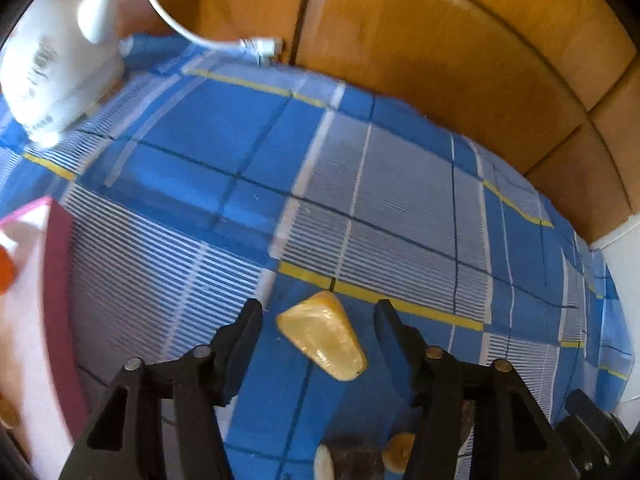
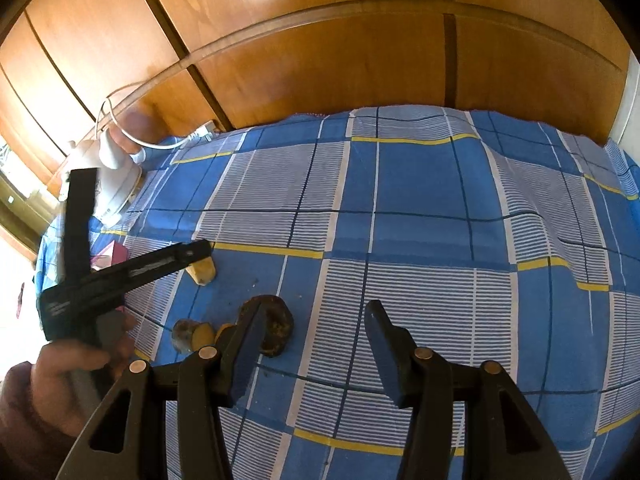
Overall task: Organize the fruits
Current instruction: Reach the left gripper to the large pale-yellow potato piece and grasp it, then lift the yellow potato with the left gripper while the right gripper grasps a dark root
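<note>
A blue, white and yellow checked cloth [image 2: 400,232] covers the work surface, with orange-brown wooden cabinet doors [image 2: 328,52] behind it. The left gripper [image 1: 318,312] points steeply down over a pale yellow, glossy wedge of peeled fruit [image 1: 322,334] that lies on the cloth. The wedge sits between the two black fingers [image 1: 244,336], with a gap of blue cloth visible on each side, so the jaws stand partly open around it and the pads do not press on it.

In the right wrist view the same wedge [image 2: 204,272] shows just under the left gripper's tip, and a hand [image 2: 76,368] with a dark reddish sleeve holds that tool. Nearer the right gripper [image 2: 316,320] lie a dark brown, rough-skinned lump of fruit [image 2: 280,324] and a smaller cut piece with a yellow face [image 2: 194,336], close together. The right gripper's jaws stand moderately apart with only cloth between them; the dark lump is partly hidden behind its left finger, and contact cannot be told.

A white appliance [image 1: 52,76] with a white cord [image 1: 192,36] stands at the far left corner; grey markings on it are too blurred to read. A pink-edged white container [image 1: 48,280] sits at the left edge, holding something orange [image 1: 6,272].
</note>
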The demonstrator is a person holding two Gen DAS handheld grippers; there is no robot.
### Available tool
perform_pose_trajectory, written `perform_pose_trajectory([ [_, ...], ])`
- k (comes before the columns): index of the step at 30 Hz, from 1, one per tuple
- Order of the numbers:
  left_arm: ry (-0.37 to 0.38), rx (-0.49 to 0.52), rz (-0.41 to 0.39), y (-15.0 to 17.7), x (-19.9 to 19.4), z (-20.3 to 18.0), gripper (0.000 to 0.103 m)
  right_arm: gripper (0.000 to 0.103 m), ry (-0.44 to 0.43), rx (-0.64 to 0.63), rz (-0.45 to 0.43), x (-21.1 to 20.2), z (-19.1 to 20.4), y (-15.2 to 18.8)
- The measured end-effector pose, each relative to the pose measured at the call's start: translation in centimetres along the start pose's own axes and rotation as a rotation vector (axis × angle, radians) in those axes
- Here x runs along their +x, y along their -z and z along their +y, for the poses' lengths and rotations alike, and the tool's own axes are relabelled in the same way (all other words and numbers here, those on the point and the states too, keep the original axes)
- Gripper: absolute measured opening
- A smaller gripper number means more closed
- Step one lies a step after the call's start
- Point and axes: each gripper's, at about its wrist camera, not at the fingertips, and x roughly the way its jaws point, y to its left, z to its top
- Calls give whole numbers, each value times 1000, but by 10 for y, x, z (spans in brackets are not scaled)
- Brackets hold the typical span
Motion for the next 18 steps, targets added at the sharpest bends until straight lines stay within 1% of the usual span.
perform_pose_trajectory([
  [1,-26,31,-30,2,-1,-2,40,52,-1,1,3,1,0,0],
  [2,-26,46,-37,3,-1,-3,38,52,-4,3,7,2,0,0],
  [5,12,64,-37,3,-2,3,36,52,4,-2,10,3,0,1],
  [9,-25,109,-52,8,-11,12,36,52,7,7,25,8,-3,3],
  [13,-51,156,-98,21,-32,21,36,52,48,-9,33,13,-3,4],
  [14,-54,161,-107,24,-37,25,36,52,67,-21,29,13,-1,4],
  [15,-57,173,-128,29,-45,27,36,52,113,-52,11,11,3,5],
  [17,-58,205,-166,43,-62,28,36,52,209,-145,-66,2,17,7],
  [18,-57,217,-183,49,-70,28,36,52,219,-166,-92,-2,20,7],
])
